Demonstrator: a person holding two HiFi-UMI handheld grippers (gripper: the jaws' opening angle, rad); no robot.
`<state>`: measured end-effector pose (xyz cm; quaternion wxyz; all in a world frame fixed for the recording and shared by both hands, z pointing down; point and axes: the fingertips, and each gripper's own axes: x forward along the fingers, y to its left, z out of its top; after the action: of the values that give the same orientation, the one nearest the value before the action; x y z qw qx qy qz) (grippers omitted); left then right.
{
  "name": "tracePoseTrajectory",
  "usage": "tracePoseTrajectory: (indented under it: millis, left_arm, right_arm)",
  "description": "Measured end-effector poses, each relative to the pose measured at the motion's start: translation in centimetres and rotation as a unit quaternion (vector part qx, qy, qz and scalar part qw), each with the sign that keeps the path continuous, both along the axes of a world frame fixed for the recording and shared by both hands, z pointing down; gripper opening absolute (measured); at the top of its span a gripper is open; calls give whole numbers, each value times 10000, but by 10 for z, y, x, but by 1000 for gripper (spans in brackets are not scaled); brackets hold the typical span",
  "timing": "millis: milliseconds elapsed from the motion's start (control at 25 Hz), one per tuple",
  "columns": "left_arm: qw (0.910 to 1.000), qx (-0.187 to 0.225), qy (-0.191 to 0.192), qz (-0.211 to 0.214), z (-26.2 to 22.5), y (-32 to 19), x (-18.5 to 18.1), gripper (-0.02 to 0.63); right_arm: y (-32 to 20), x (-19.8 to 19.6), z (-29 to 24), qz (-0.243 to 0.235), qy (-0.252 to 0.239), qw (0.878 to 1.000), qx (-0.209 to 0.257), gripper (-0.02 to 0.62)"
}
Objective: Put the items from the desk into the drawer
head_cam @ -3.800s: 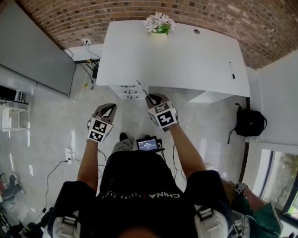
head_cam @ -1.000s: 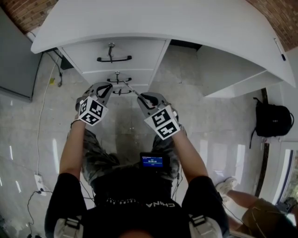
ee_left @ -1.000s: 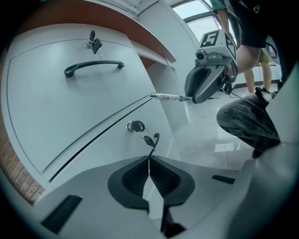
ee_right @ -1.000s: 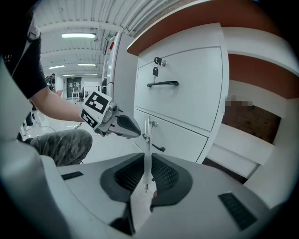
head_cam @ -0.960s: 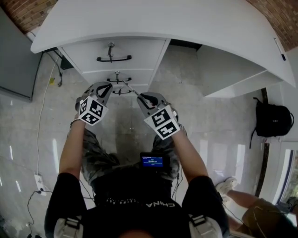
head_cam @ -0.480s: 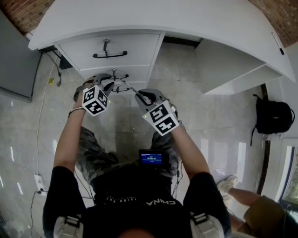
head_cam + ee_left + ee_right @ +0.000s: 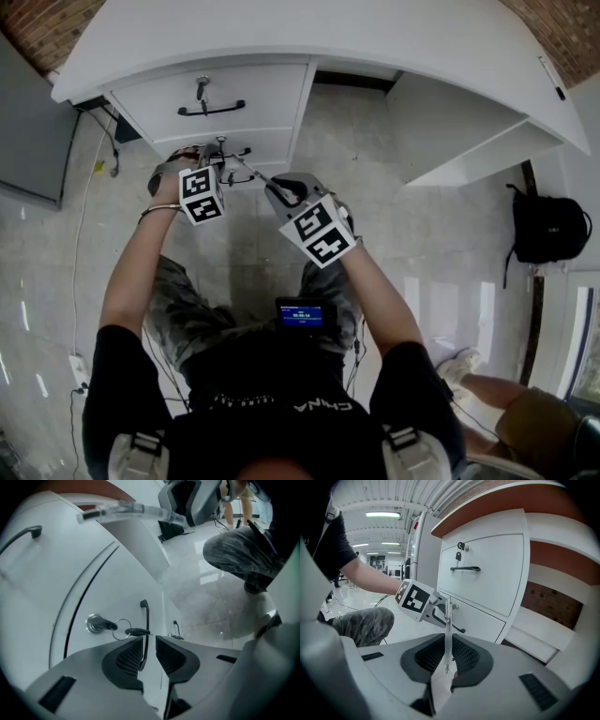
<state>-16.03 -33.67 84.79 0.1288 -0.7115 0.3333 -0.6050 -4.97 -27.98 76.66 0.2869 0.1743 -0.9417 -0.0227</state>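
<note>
In the head view the white desk (image 7: 394,37) has two shut drawers at its left end. My left gripper (image 7: 218,161) is at the lower drawer (image 7: 274,142). In the left gripper view its jaws stand open by a narrow gap, with the black drawer handle (image 7: 146,620) running between them. A key (image 7: 97,624) with a ring sits in the lock beside it. My right gripper (image 7: 447,641) is shut on a clear pen (image 7: 448,618), which points at the lower drawer (image 7: 485,619). The same pen (image 7: 248,171) slants up-left from the right gripper (image 7: 281,192).
The upper drawer (image 7: 267,86) has a black handle (image 7: 211,109) and a key in its lock. A black pen (image 7: 548,77) lies on the desk's right end. A black backpack (image 7: 547,230) stands on the floor at right. Another person (image 7: 525,422) is at the lower right.
My left gripper has moved forward and right, onto the lower drawer's handle. The right gripper, still holding the pen, has drifted a little left and forward.
</note>
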Motion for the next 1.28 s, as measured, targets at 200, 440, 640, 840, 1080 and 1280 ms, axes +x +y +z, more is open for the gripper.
tracePoseTrajectory:
  millis: [200, 440, 640, 840, 1080, 1280]
  left_arm:
    - [9998, 114, -164, 76, 0, -4, 0, 32]
    - [9997, 111, -214, 50, 3, -7, -3, 23]
    - [9999, -18, -152, -4, 1, -5, -1, 21]
    - [9999, -121, -96, -66, -1, -1, 0, 21]
    - [9998, -173, -39, -55, -2, 19, 7, 20]
    - [9998, -173, 40, -20, -3, 40, 13, 21]
  right_arm:
    - [-1, 5, -1, 27, 2, 10000, 15, 54]
    - [-3, 9, 0, 48, 13, 10000, 9, 54]
    - [-3, 12, -1, 76, 23, 10000, -2, 54]
    - [-3, 19, -3, 117, 54, 9999, -8, 54]
    - [-5, 29, -8, 163, 68, 9998, 4, 54]
    - [-1, 31, -13, 82, 125, 9999, 50, 54]
